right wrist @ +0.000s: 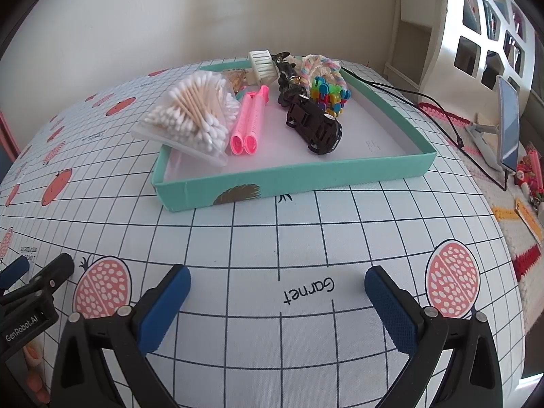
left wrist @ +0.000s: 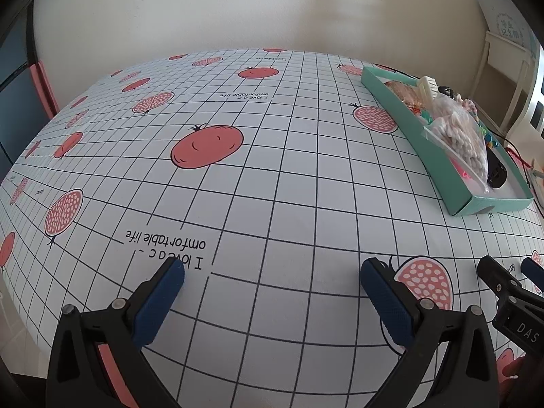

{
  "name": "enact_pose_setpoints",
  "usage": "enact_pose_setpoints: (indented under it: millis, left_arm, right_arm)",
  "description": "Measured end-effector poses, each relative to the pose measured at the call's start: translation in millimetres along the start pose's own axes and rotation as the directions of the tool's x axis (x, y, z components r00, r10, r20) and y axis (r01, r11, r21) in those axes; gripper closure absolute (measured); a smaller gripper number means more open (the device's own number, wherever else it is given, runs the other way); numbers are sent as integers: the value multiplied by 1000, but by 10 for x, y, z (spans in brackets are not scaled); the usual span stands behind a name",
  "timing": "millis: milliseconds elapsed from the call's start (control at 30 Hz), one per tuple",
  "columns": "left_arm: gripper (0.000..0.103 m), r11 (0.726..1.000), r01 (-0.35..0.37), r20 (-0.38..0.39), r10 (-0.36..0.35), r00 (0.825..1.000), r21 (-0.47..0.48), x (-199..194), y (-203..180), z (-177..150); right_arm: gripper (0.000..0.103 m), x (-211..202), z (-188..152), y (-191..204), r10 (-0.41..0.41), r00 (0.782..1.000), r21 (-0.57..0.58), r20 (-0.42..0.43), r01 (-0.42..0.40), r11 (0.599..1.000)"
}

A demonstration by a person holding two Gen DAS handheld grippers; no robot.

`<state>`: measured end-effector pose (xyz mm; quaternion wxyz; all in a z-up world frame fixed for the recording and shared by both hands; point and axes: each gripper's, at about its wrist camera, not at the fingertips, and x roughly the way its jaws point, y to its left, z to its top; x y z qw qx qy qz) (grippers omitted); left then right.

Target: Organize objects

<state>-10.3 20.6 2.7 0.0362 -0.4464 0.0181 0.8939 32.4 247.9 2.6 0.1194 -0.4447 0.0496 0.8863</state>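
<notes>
left gripper low over the tablecloth, jaws wide apart, nothing between them; blue pads both visible, only bare grid cloth in the gap; right gripper same posture — jaws spread, empty, hovering over the printed word "garnet"; each gripper's tip shows at the edge of the other's view, so the two sit side by side at the near edge of the table.

teal tray sits on the cloth ahead of the right gripper, well apart from its fingertips; in the left view the tray is off to the far right; contents, all toward the tray's back and left, near right part bare white:
- bag of cotton swabs, clear plastic, propped over the left front rim, partly overhanging;
- pink marker pair just right of the bag, caps facing the camera;
- black toy car right of the markers, tilted;
- coloured plastic pieces behind the car, touching it;
- pastel braided cord at the back right corner;
- white comb-like item at the back rim;
- dark small item next to it, can't tell what.

off the table to the right: phone on stand w/ black cable running past the tray's right rim; white shelf unit behind it.
</notes>
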Motion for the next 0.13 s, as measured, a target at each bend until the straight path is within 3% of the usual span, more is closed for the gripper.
enact_pose_setpoints:
  millis: [133]
  left_arm:
    - [0, 1000, 0, 1, 0, 1000, -2, 2, 1, 1]
  right_arm:
    - [0, 2, 1, -4, 0, 1000, 0, 0, 0, 1000]
